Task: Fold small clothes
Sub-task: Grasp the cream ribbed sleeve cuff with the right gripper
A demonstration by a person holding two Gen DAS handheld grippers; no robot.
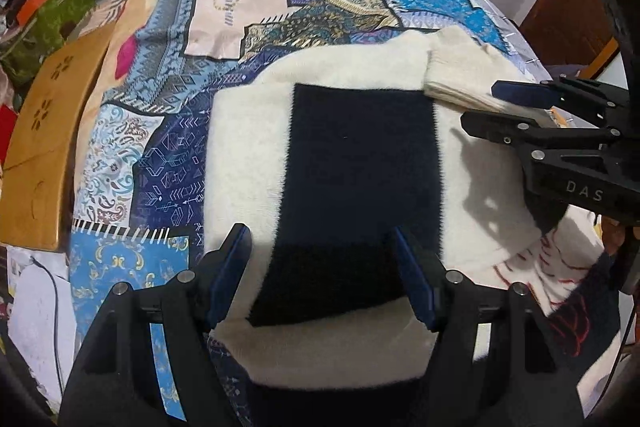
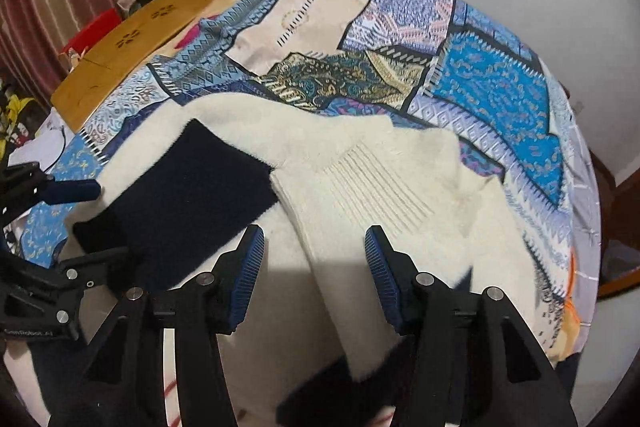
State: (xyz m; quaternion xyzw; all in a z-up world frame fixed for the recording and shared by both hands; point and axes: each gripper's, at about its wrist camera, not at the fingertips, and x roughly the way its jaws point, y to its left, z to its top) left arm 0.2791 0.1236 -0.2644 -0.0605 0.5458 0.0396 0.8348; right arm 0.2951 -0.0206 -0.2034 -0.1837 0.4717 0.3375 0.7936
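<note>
Mid-fold: cream sweater (image 1: 360, 59) with navy panel (image 1: 360, 163) flat on patchwork-covered tabletop (image 1: 168, 131), sleeve (image 2: 360, 187) laid across; left gripper (image 1: 320, 275) wide open, empty, right gripper (image 2: 314, 271) part open, empty; next, likely grasp near hem, fold upward
</note>
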